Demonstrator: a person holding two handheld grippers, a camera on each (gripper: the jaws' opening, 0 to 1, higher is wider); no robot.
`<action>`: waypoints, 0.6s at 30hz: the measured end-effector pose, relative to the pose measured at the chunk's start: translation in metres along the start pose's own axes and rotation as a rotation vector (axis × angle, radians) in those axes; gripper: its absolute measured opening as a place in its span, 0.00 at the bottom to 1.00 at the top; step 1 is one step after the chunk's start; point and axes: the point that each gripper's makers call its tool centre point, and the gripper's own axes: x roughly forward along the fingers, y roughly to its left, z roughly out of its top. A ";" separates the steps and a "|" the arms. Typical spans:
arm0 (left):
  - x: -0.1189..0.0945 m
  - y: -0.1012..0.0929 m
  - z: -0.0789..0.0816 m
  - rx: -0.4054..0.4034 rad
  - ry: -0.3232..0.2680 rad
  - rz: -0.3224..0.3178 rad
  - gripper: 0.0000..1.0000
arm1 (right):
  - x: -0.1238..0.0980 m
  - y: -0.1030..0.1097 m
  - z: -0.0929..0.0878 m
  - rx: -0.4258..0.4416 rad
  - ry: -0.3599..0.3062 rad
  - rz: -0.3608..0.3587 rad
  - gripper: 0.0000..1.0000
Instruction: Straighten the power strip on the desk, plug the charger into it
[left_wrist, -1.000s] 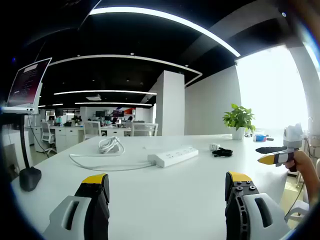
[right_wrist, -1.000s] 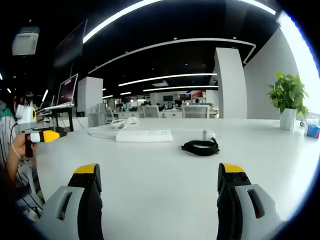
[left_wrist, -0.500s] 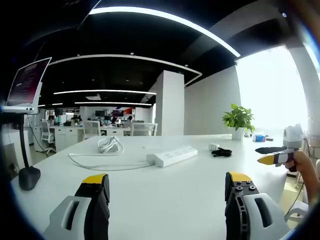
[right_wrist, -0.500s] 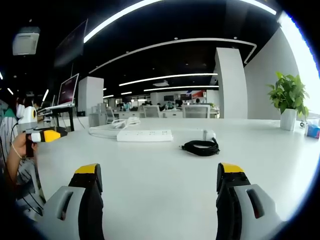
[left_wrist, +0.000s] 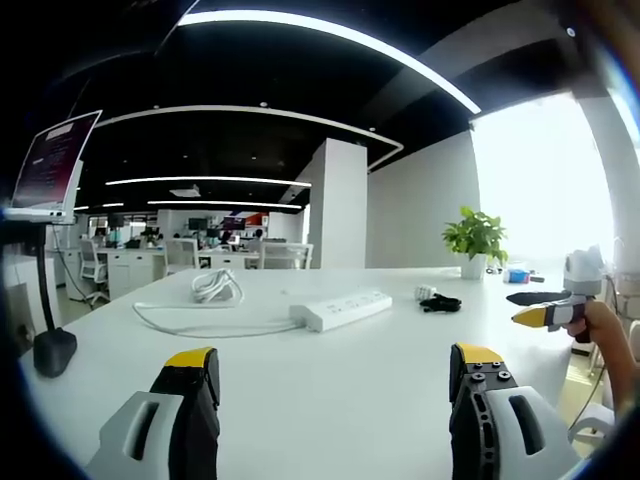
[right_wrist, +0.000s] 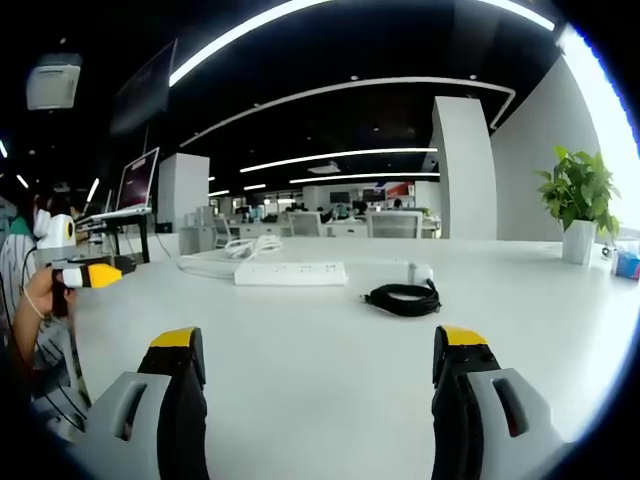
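Observation:
A white power strip (left_wrist: 341, 308) lies at an angle on the white desk (left_wrist: 330, 390), its cord running left to a coiled bundle (left_wrist: 216, 288). In the right gripper view the power strip (right_wrist: 291, 273) sits beyond the middle of the desk (right_wrist: 320, 370). A white charger (right_wrist: 418, 271) with a coiled black cable (right_wrist: 402, 298) lies to its right, and the charger (left_wrist: 427, 293) with its black cable (left_wrist: 440, 304) is small in the left gripper view. My left gripper (left_wrist: 330, 370) is open low over the near desk. My right gripper (right_wrist: 318, 362) is open too, well short of the cable.
A potted plant (left_wrist: 476, 240) stands at the desk's far right, and the plant (right_wrist: 577, 200) is near the right edge. A monitor on a stand (left_wrist: 45, 200) rises at the left. The other gripper (left_wrist: 545, 312), held by a hand, enters from the right. Office desks and chairs fill the background.
The left gripper view has shifted slightly, so the desk items sit a little further left. The right gripper view is nearly unchanged. Both grippers stay open.

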 end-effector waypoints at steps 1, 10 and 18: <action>0.000 0.000 0.000 0.000 0.001 -0.001 0.98 | 0.000 0.000 0.000 0.001 0.001 0.000 0.95; 0.000 0.001 -0.001 0.013 0.006 -0.004 0.97 | 0.003 0.000 0.000 -0.001 0.002 0.024 0.94; 0.000 0.013 0.001 0.036 0.005 0.016 0.98 | 0.008 -0.008 0.006 -0.004 -0.012 0.039 0.94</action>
